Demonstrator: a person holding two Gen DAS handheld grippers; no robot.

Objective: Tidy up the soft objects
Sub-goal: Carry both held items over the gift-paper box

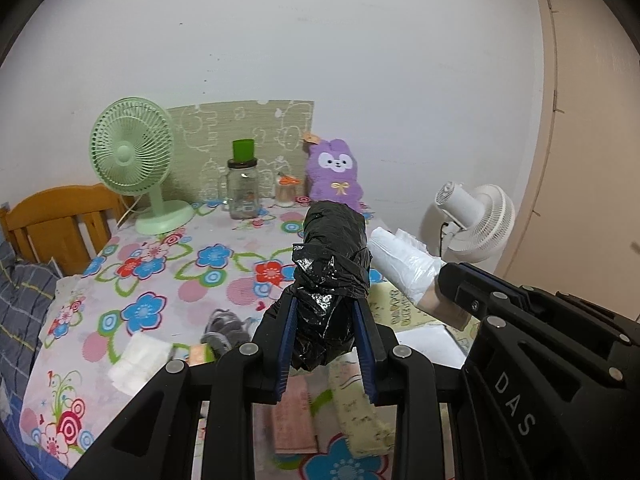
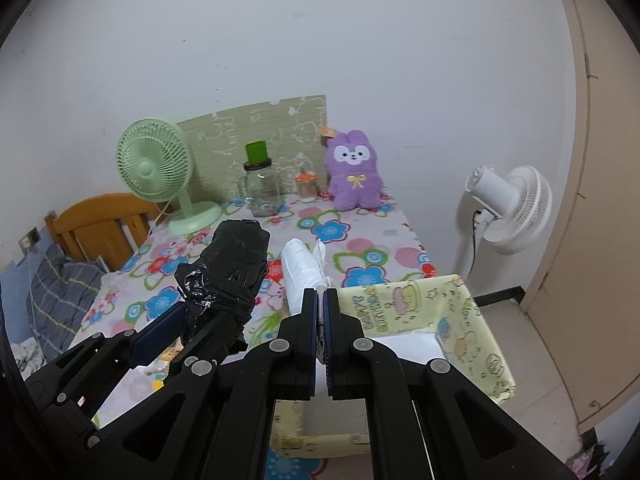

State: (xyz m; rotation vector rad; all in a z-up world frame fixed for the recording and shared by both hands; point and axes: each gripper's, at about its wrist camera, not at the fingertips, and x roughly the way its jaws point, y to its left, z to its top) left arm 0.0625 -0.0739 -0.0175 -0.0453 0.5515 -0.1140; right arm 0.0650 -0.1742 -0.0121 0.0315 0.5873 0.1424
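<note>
Left gripper (image 1: 325,312) clamped on black bag roll (image 1: 332,256), right gripper (image 2: 323,312) pinched nearly shut on white bag roll (image 2: 302,270); both held above the floral table (image 1: 160,280), beside the yellow fabric bin (image 2: 472,320). Best lower each roll into the bin before letting go, keeping them parallel. Bin floor shows white, seemingly empty; farther back, a glass jar (image 2: 262,192), contents unclear.

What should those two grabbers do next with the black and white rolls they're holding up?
Probably carry both toward the yellow box and lower them in. The left gripper is clamped on the black bag roll, the right gripper on the white bag roll, both lifted above the floral table, and the box sits open just right of them.
</note>
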